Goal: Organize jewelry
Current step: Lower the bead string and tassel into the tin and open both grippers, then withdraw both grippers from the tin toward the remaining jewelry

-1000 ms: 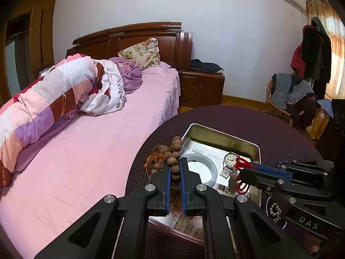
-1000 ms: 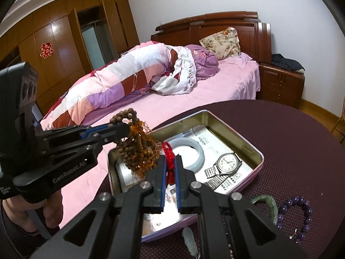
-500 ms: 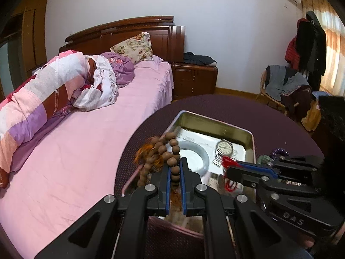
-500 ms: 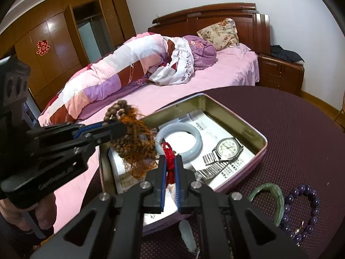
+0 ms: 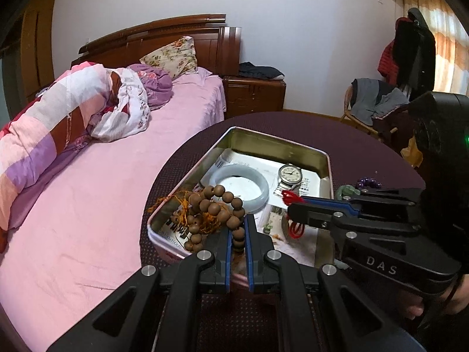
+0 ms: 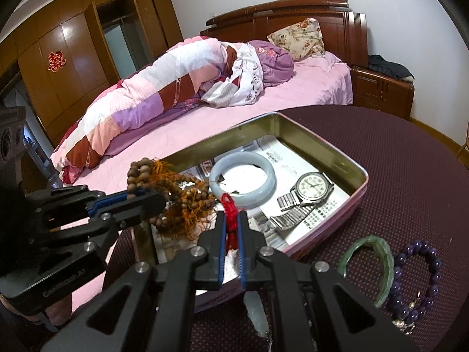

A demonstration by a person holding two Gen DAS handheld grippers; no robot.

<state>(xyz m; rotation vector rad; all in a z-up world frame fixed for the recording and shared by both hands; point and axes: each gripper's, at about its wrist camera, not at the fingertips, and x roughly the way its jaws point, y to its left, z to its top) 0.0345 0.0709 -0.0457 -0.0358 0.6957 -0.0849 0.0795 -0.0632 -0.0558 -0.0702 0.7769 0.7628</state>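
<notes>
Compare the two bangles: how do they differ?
The pale bangle lies inside the tin, on printed paper beside the watch; the green bangle lies outside it on the table, next to the purple beads. The pale one is milky bluish-white, the green one darker and mottled. Neither is gripped.

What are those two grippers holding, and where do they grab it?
The left gripper pinches the wooden bead string on a few beads of its loop. The right gripper clamps a red cord partway along; a pale pendant hangs below it.
</notes>
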